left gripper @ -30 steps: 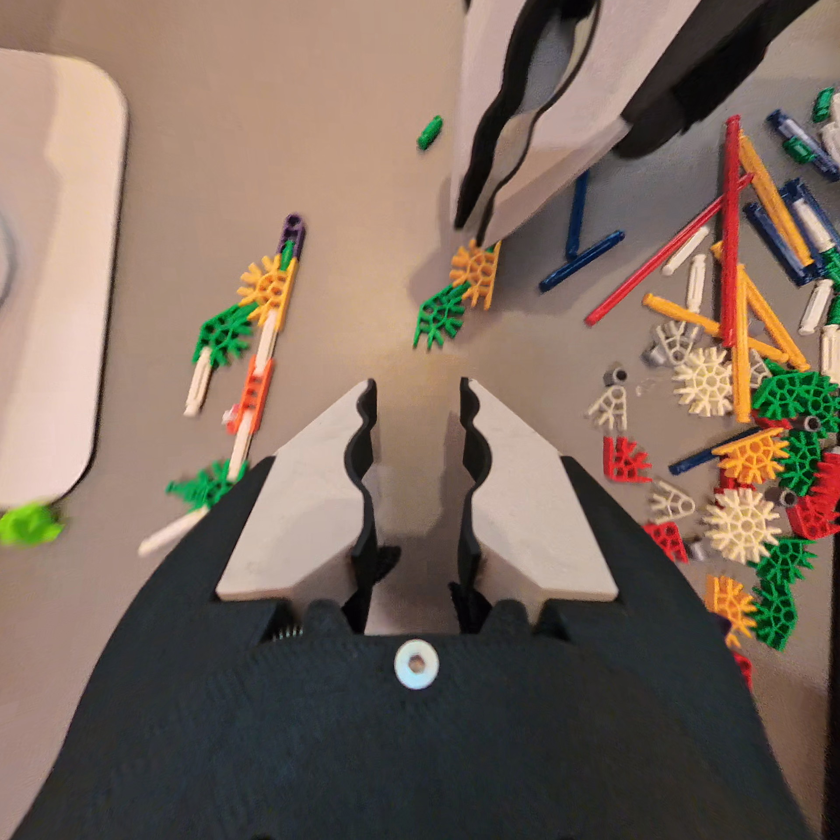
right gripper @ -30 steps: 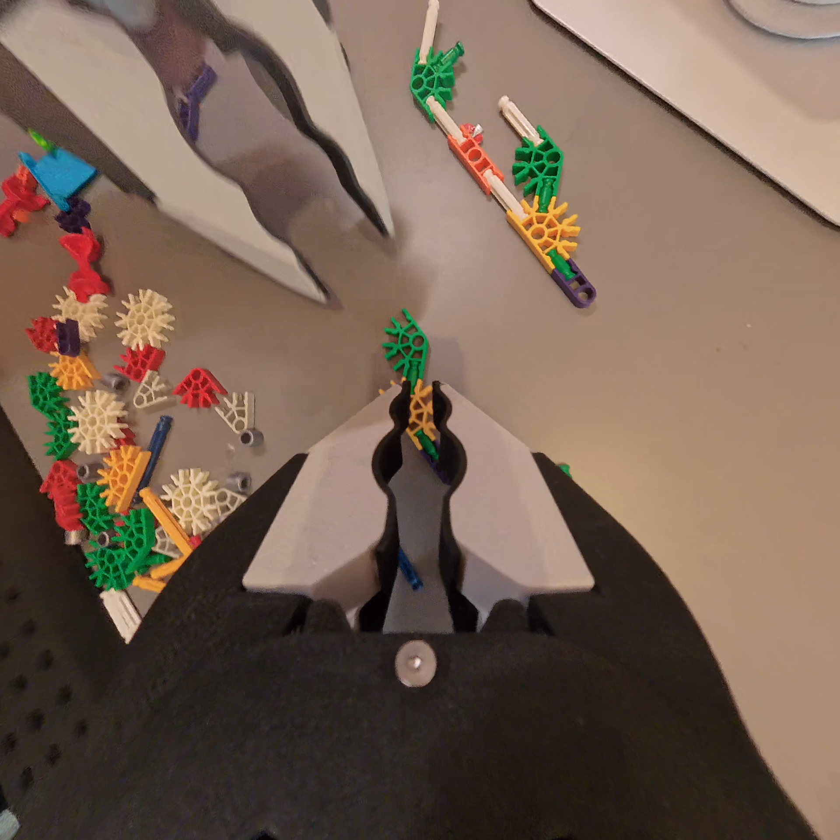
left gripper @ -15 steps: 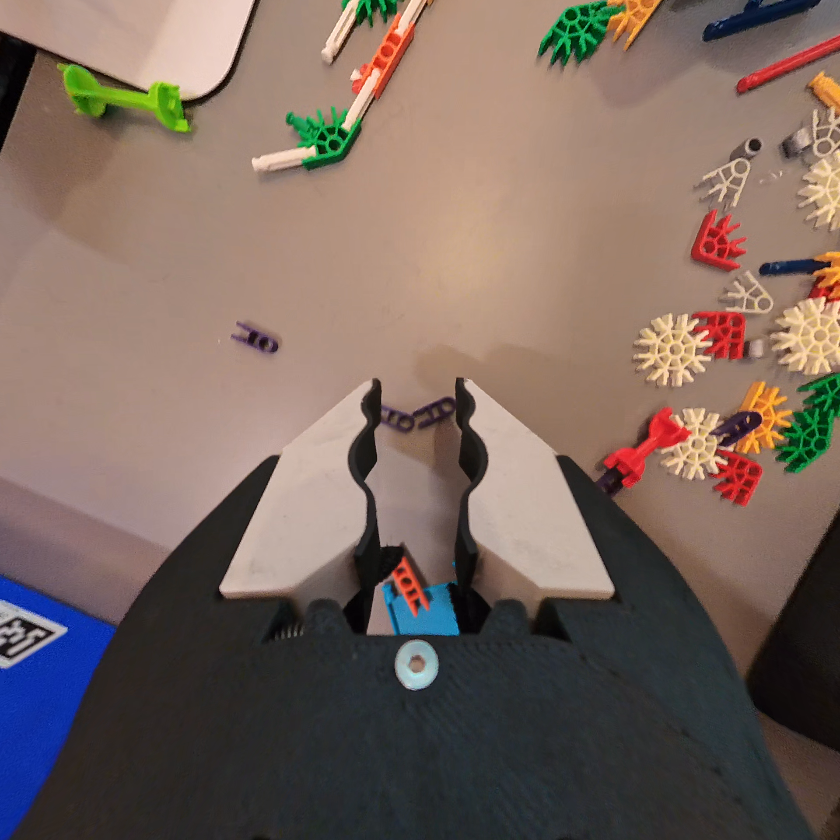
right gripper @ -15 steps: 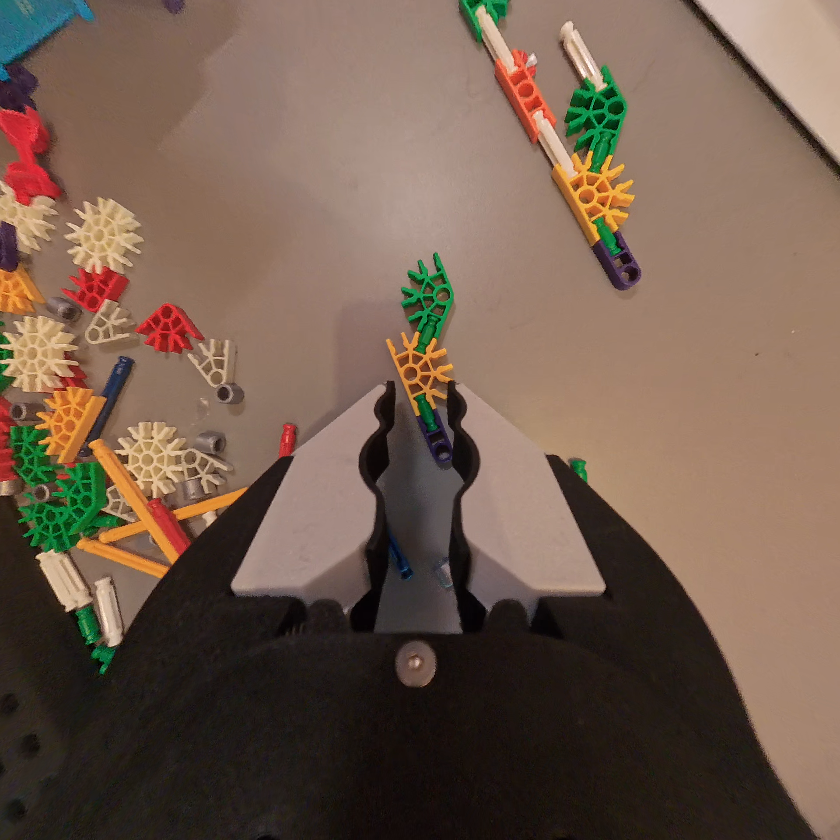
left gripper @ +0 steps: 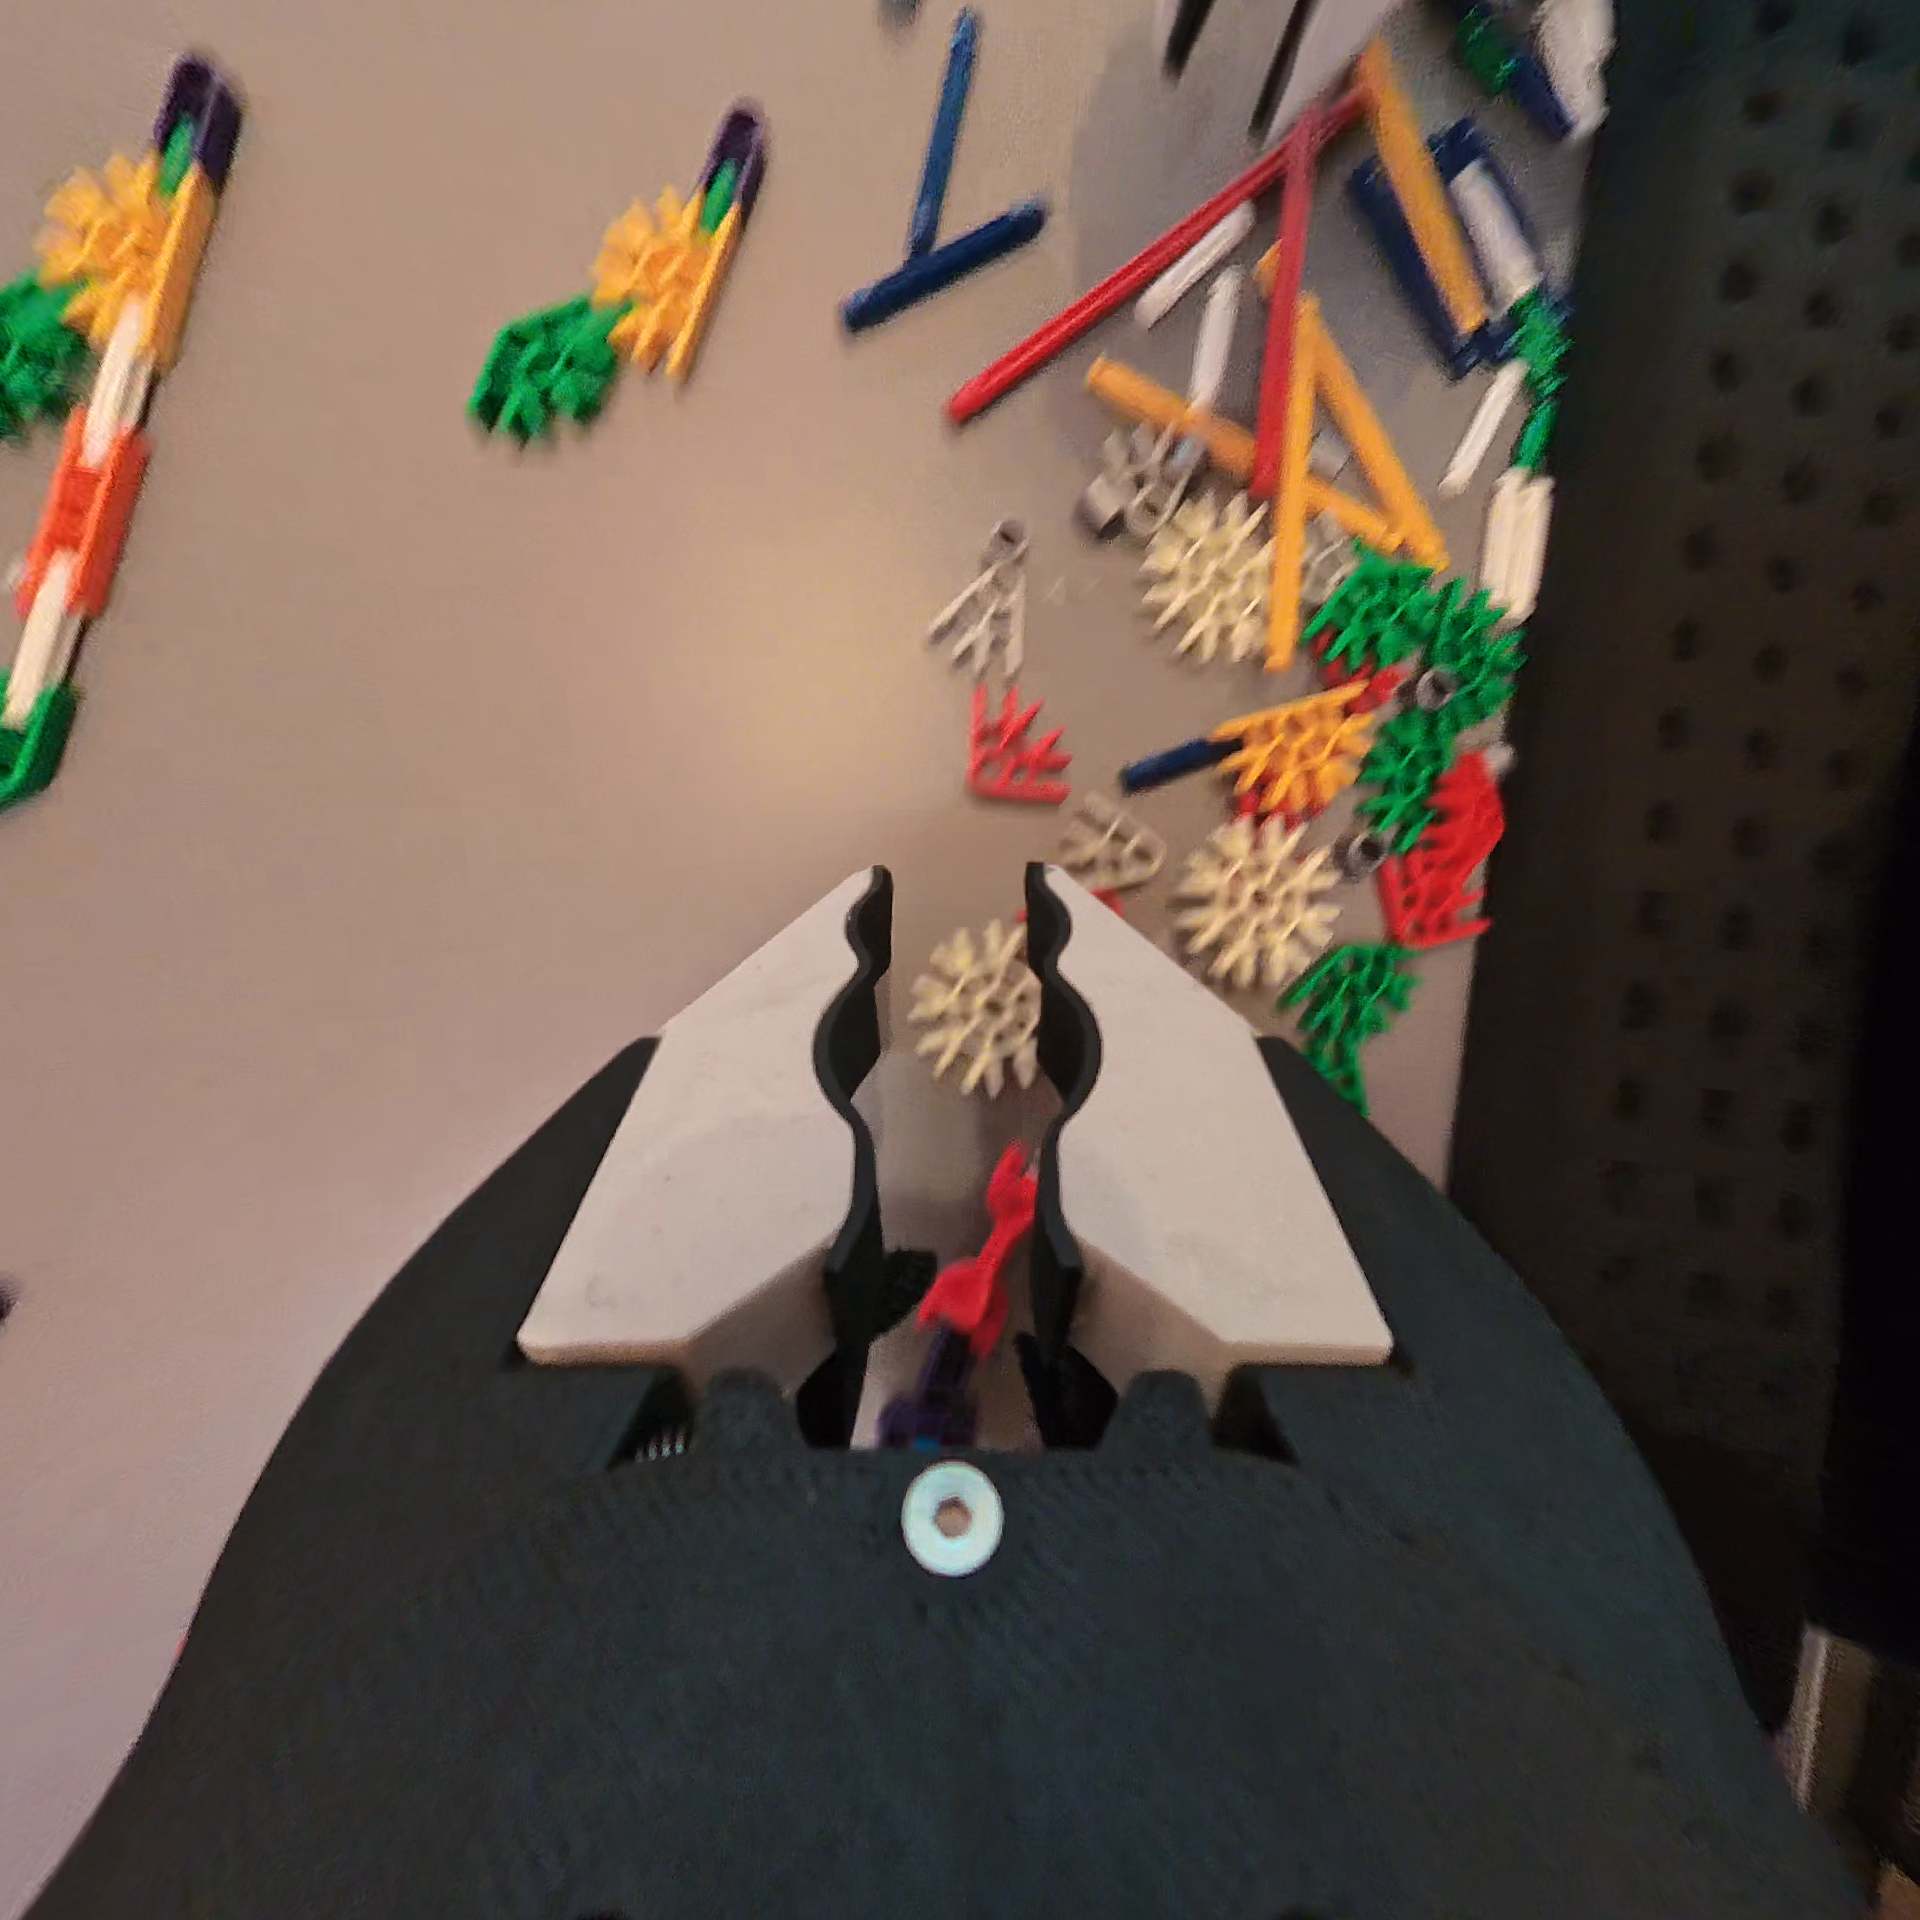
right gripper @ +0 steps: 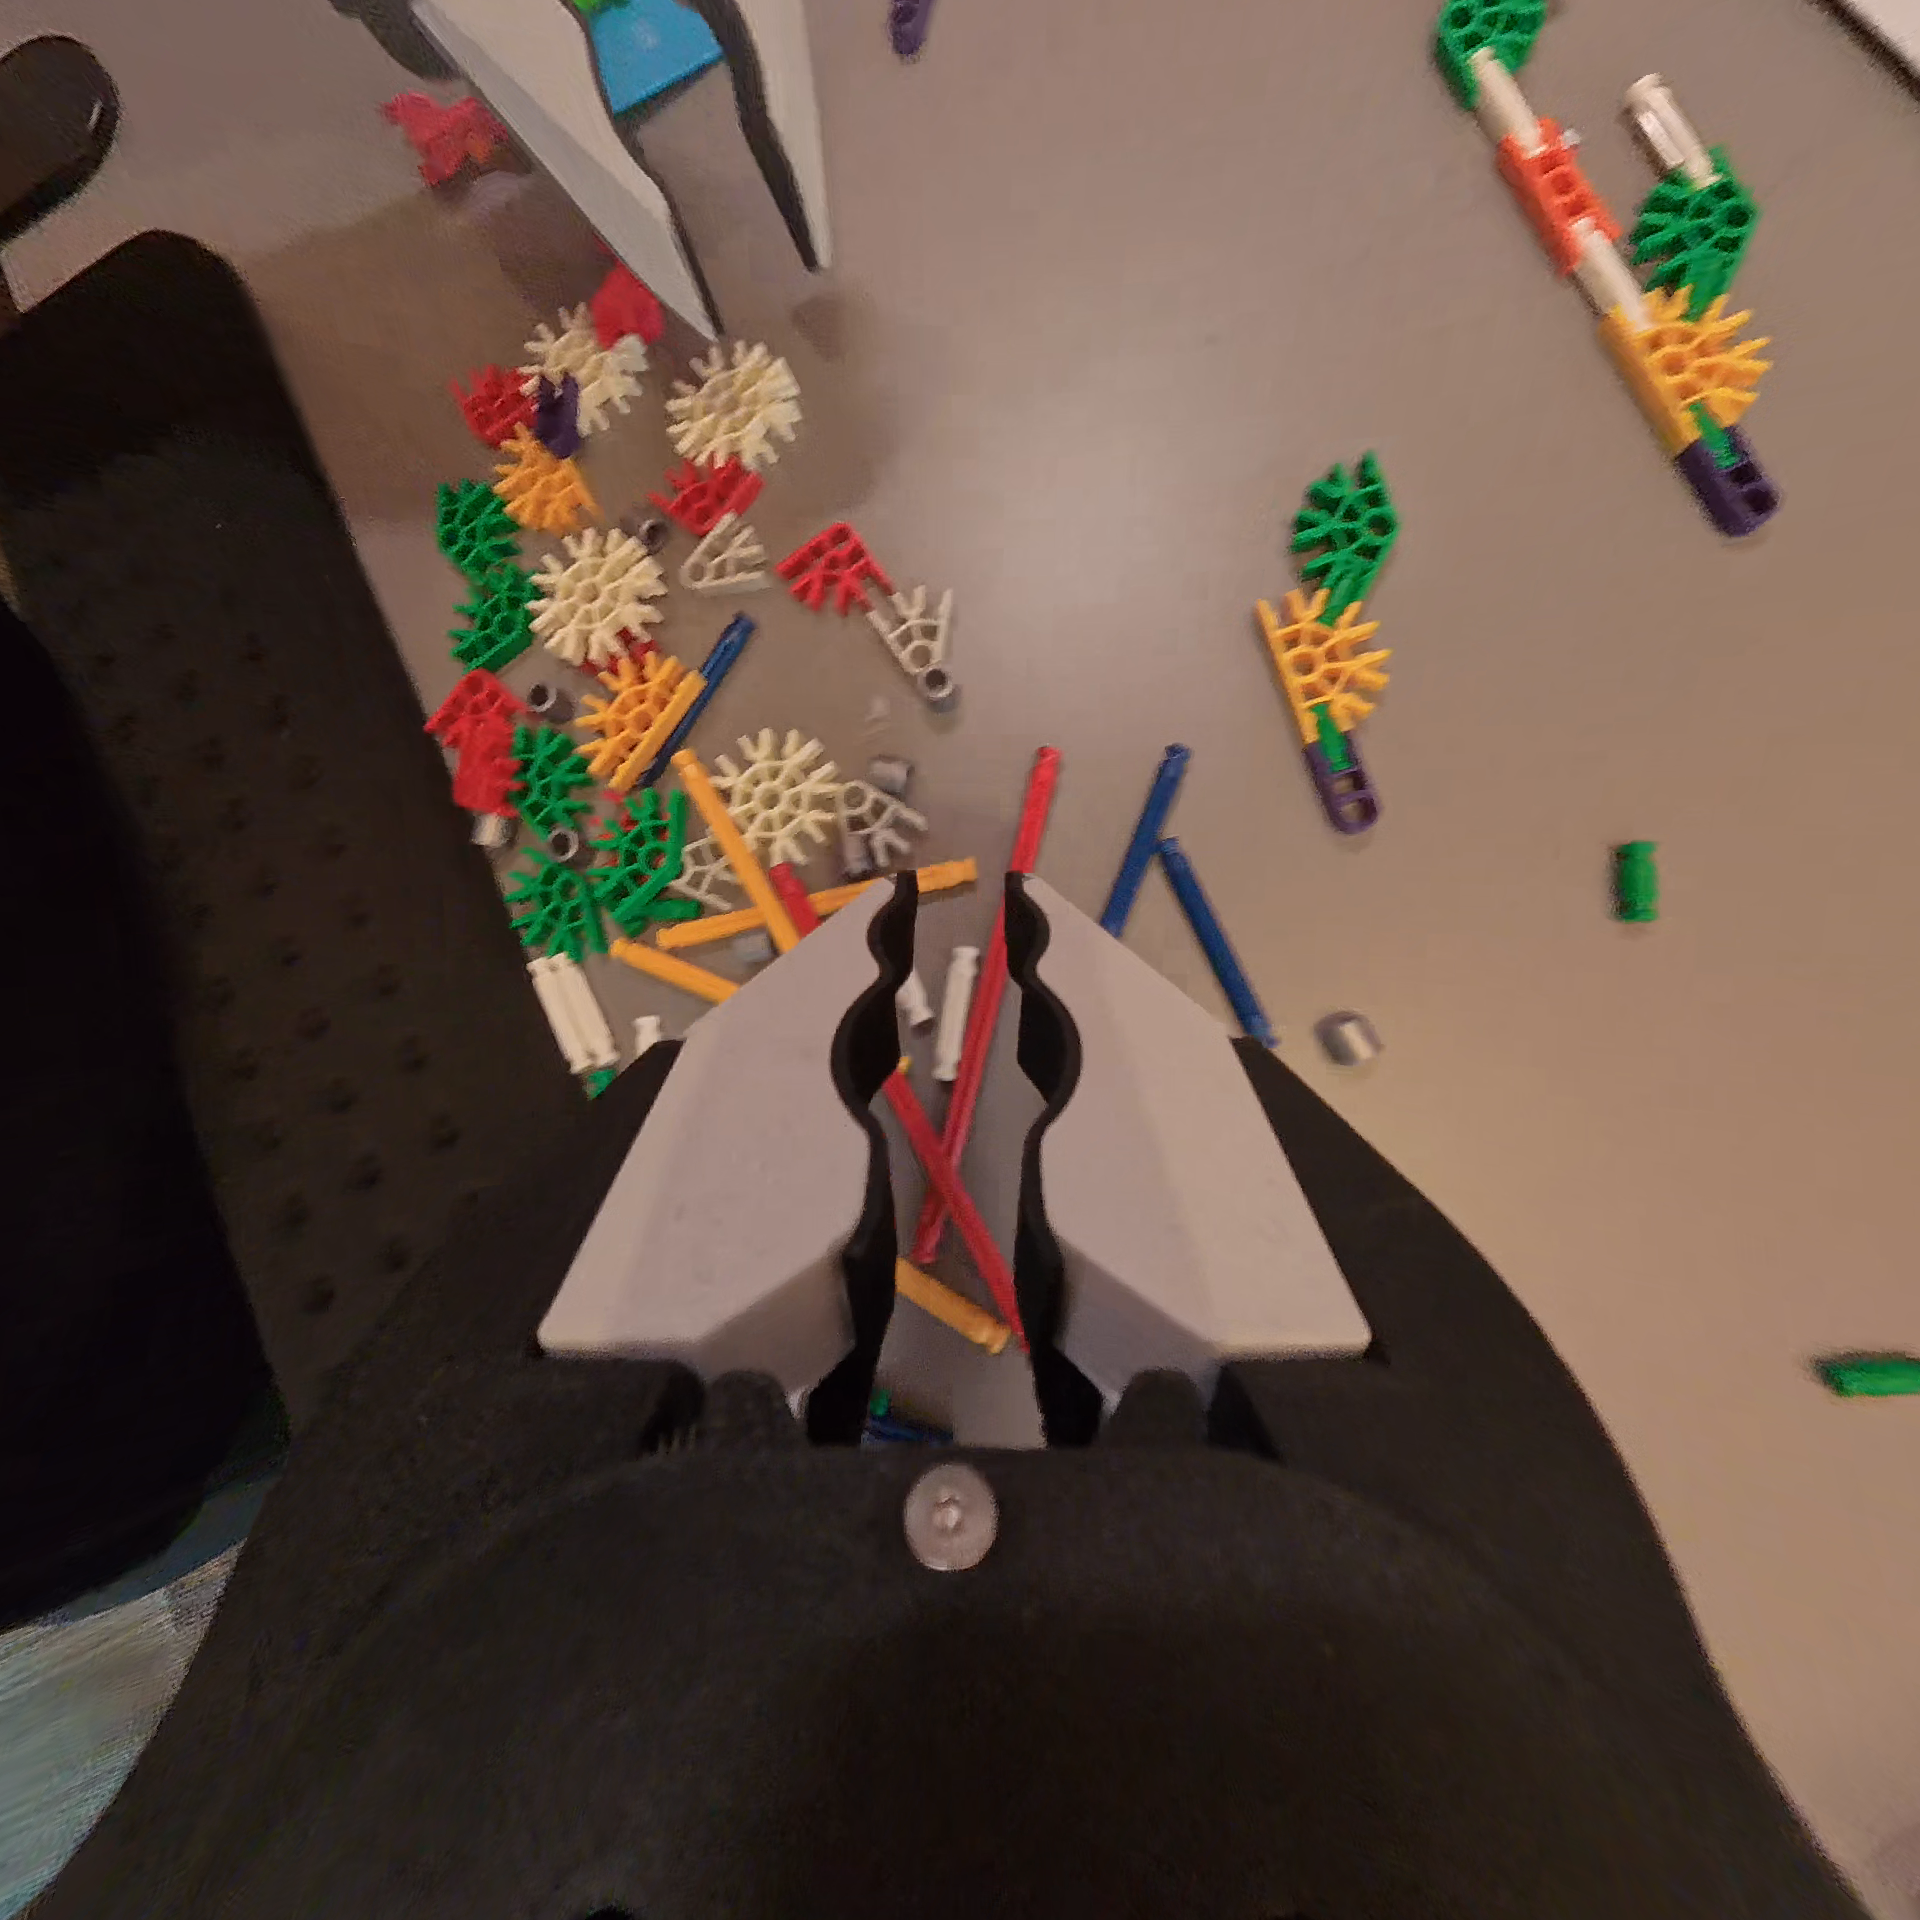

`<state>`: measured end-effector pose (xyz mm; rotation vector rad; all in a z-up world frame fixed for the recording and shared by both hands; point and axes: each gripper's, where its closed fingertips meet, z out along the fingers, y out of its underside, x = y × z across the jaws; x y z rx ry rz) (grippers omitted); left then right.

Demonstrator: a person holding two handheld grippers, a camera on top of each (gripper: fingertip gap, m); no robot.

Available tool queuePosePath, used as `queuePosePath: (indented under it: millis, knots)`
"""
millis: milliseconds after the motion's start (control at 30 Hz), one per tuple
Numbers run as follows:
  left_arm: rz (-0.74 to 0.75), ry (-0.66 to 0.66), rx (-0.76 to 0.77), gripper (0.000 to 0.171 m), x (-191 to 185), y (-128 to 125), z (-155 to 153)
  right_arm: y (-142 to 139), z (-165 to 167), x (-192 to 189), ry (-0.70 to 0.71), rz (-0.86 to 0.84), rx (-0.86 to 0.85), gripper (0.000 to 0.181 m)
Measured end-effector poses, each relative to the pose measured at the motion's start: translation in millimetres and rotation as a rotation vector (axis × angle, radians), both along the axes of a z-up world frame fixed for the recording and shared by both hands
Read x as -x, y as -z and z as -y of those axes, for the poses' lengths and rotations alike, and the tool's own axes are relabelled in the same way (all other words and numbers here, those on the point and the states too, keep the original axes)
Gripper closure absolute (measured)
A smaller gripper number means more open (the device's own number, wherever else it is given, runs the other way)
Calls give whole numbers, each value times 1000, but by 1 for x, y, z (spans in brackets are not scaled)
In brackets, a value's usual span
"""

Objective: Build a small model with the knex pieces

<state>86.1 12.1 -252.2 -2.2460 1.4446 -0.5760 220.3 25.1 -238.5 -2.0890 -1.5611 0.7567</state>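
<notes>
My left gripper (left gripper: pixel 958 883) is open and empty, hovering over a cream snowflake connector (left gripper: pixel 977 1013) and a red connector (left gripper: pixel 982 1278) at the edge of the loose pile. My right gripper (right gripper: pixel 958 883) is open and empty above two crossed red rods (right gripper: pixel 966 1091) on the grey table. A small green, yellow and purple assembly (right gripper: pixel 1335 644) lies free to its front right; it also shows in the left wrist view (left gripper: pixel 623 281). A longer assembly (right gripper: pixel 1631 270) lies beyond it, and at the left of the left wrist view (left gripper: pixel 94 395). The left gripper (right gripper: pixel 764 296) shows at the top of the right wrist view.
A pile of connectors (right gripper: pixel 603 603) and rods (left gripper: pixel 1299 416) lies by a black perforated pad (left gripper: pixel 1714 623). Two blue rods (right gripper: pixel 1174 883), a grey spacer (right gripper: pixel 1345 1036) and a short green piece (right gripper: pixel 1634 881) lie loose. A blue piece (right gripper: pixel 665 52) sits far back. There is about 15 cm between the tips of the two grippers. About 4 cm separates my left fingertips from the cream snowflake connector (left gripper: pixel 977 1013). My right wrist view (right gripper: pixel 736 385) looks at it from another angle.
My right gripper opened, released the small green-yellow-purple assembly and pulled back over the rod pile. My left gripper swung away and now hangs over the connector pile.
</notes>
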Motion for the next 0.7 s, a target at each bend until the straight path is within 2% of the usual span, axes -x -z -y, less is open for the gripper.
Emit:
queuePosePath:
  millis: [67, 233, 467, 700]
  knots:
    - [32, 39, -1, 148, -23, 0, 5, 7, 11, -7, 6, 26, -4, 168]
    - [58, 42, 4, 143, -45, 5, 3, 26, 23, -8, -10, 42, -9, 177]
    - [79, 50, -7, 142, -56, 2, 3, 49, 21, -1, -114, 156, -70, 175]
    - [116, 17, -24, 142, -58, -1, -1, 48, 20, -1, -144, 147, -29, 177]
